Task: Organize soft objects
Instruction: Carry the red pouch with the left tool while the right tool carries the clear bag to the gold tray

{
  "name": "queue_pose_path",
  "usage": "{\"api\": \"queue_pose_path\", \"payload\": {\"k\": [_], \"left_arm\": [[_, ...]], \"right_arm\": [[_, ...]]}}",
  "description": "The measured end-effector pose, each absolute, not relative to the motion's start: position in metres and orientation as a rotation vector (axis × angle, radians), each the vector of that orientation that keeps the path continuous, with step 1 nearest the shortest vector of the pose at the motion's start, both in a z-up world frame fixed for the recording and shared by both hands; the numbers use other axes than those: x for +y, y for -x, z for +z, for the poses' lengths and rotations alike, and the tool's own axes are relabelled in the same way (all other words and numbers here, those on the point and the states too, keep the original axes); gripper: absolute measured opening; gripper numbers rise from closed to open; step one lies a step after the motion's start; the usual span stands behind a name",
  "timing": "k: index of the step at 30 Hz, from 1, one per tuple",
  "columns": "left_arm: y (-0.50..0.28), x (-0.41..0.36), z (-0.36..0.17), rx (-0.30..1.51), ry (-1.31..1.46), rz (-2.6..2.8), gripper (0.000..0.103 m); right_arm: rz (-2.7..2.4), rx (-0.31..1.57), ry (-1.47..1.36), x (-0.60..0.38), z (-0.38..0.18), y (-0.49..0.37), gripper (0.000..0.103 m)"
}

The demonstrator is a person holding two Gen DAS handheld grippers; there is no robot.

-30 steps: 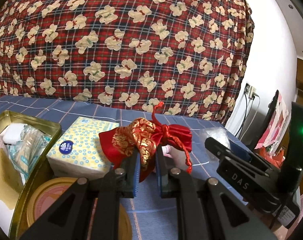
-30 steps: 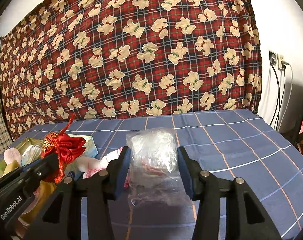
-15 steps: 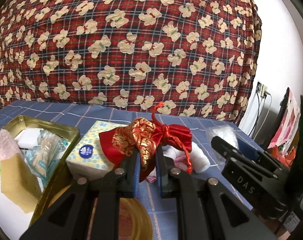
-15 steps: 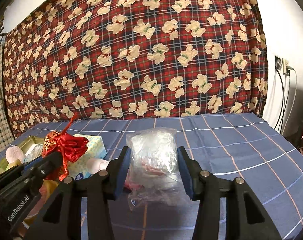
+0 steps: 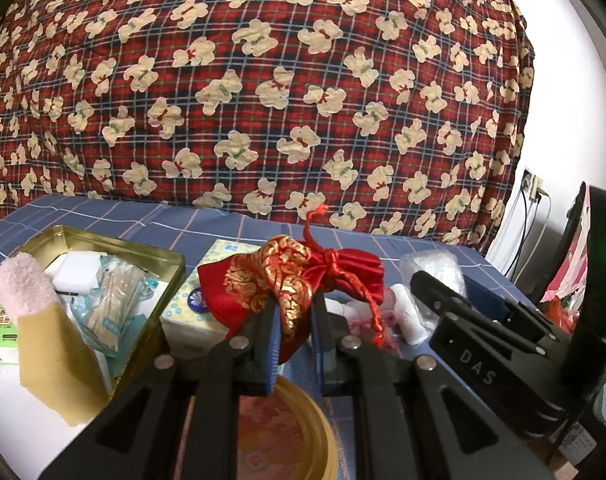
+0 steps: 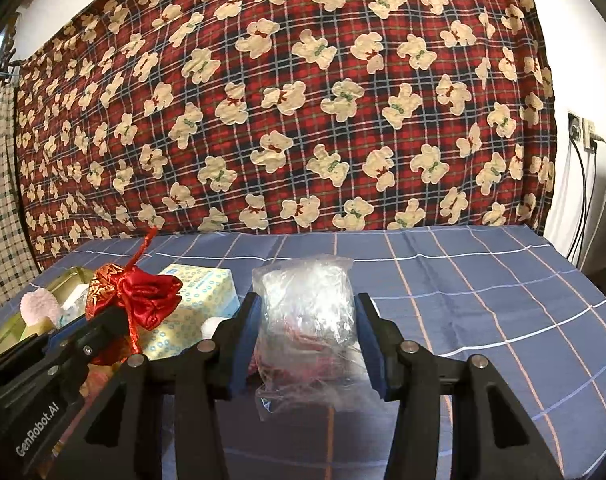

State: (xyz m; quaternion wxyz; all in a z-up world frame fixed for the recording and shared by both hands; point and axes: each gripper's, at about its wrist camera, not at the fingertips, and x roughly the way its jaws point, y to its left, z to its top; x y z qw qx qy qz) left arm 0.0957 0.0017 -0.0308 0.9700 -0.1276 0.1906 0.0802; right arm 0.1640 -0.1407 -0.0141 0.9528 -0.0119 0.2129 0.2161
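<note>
The left claw [image 5: 294,330] is clamped on the red pouch [image 5: 291,280], the gold tin [image 5: 165,258] lying at ten o'clock, nearer this hand. The right claw [image 6: 307,334] pinches the clear plastic bag [image 6: 307,320] above the worktop [image 6: 483,292].

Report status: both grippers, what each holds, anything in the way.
Left gripper shut on red pouch. Right gripper shut on clear plastic bag. Tissue pack and gold tin close below.
</note>
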Motion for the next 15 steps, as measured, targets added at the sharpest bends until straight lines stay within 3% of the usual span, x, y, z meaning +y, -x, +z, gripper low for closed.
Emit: {"api": "queue_pose_path", "payload": {"k": [15], "left_arm": [[-0.087, 0.015, -0.03, 0.383, 0.274, 0.157, 0.011]], "right_arm": [[0.464, 0.422, 0.041, -0.126, -0.014, -0.157, 0.05]]}}
